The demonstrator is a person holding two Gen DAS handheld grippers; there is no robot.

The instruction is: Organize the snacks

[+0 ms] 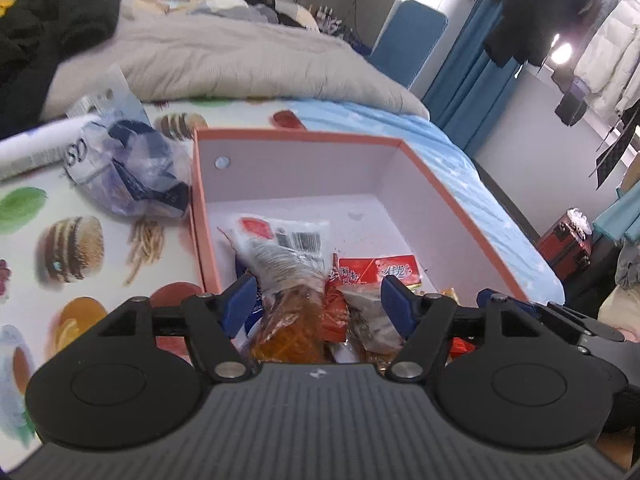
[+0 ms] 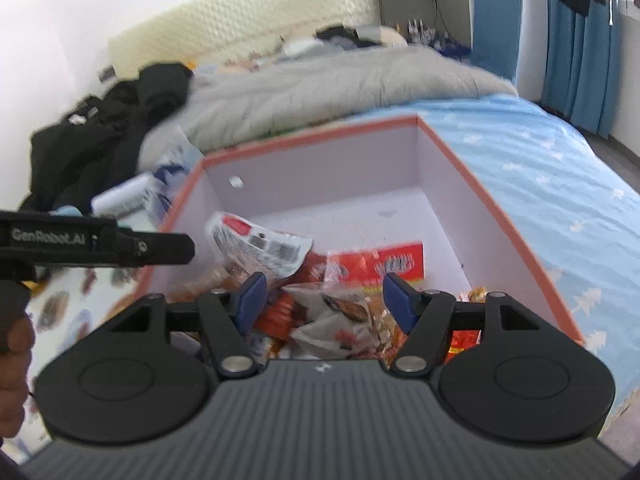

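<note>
An orange-rimmed box (image 1: pixel 304 136) with white inner walls stands on the bed and holds several snack packets. A clear packet with a barcode (image 1: pixel 286 248) and a red packet (image 1: pixel 384 270) lie inside it. My left gripper (image 1: pixel 320 306) is open above the packets at the box's near end, holding nothing. In the right wrist view the same box (image 2: pixel 320 134) shows the barcode packet (image 2: pixel 260 244) and red packet (image 2: pixel 380 264). My right gripper (image 2: pixel 322 300) is open above the near packets, empty. The left gripper's side (image 2: pixel 100 244) juts in at the left.
A crumpled blue-white plastic bag (image 1: pixel 132 168) and a white roll (image 1: pixel 36 152) lie left of the box on a food-print sheet (image 1: pixel 72 248). A grey duvet (image 1: pixel 224 60) and black clothes (image 1: pixel 52 28) lie behind. The blue sheet (image 1: pixel 460 176) drops off to the right.
</note>
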